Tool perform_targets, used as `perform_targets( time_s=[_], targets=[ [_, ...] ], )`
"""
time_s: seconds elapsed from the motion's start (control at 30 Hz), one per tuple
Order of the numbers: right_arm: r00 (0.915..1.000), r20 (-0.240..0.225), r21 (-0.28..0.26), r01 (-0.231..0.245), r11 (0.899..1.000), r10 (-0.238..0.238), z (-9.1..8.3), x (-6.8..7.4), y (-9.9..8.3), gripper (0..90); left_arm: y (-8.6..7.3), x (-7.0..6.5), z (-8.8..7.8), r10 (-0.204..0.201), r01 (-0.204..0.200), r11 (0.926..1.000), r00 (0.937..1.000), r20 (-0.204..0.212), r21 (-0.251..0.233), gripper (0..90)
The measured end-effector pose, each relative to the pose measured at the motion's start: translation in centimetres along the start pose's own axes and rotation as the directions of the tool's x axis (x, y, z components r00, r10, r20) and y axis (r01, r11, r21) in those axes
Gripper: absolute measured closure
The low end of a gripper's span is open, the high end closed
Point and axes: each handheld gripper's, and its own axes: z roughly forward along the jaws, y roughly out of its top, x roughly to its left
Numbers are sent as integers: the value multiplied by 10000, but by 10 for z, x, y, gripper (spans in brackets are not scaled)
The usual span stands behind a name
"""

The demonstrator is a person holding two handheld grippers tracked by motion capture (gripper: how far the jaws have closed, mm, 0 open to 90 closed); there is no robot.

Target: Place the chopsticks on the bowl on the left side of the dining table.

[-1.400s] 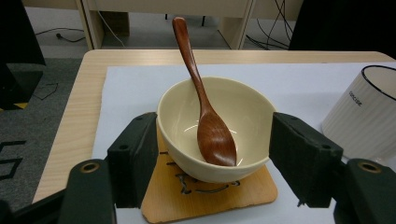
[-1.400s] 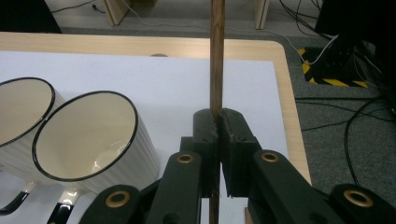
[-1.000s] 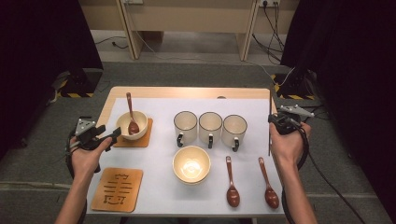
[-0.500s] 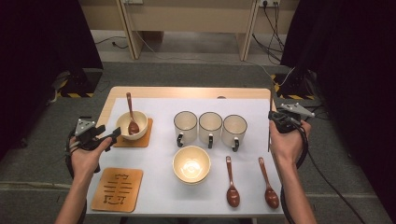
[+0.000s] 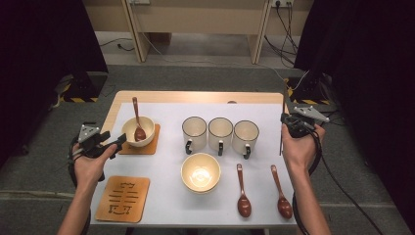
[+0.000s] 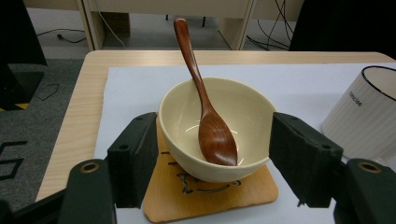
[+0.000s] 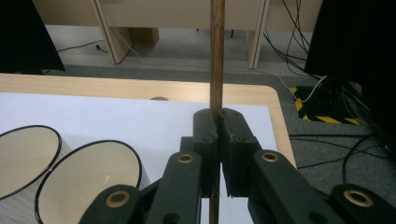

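Quick count from where I'm standing. Two bowls: one (image 5: 138,131) right in front of my left gripper (image 5: 113,145), the other (image 5: 200,172) between my two grippers, nearer me. Three mugs (image 5: 195,132) (image 5: 220,132) (image 5: 245,135) in a row, off to the left of my right gripper (image 5: 282,128). Three spoons: one (image 5: 137,120) leaning in the bowl by my left gripper, two (image 5: 242,192) (image 5: 280,192) lying flat below my right one. Two wooden coasters: one (image 5: 142,144) under that left bowl, one (image 5: 123,198) bare below my left gripper. Plus one thin wooden stick (image 7: 216,56), pinched in my right gripper.
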Motion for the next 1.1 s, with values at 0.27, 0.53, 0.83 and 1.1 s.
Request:
perform_targets(
  time_s=[0.27, 0.53, 0.83, 1.1],
  targets=[
    [10000, -1, -247, 50, 9997, -50, 2, 0, 3, 854, 0, 0, 0, 6, -6, 10000, 10000, 13, 1, 322],
    [9999, 6, -502, 126, 9987, -126, 4, 0, 6, 854, 0, 0, 0, -8, 8, 10000, 10000, 6, -11, 322],
    [9999, -28, -647, 120, 9978, -123, 8, 2, 8, 854, 0, 0, 0, 6, -6, 10000, 10000, 15, -3, 322],
    [9999, -18, -830, 110, 9965, -112, 12, 2, 10, 854, 0, 0, 0, 12, -12, 10000, 10000, 21, -9, 322]
  ],
)
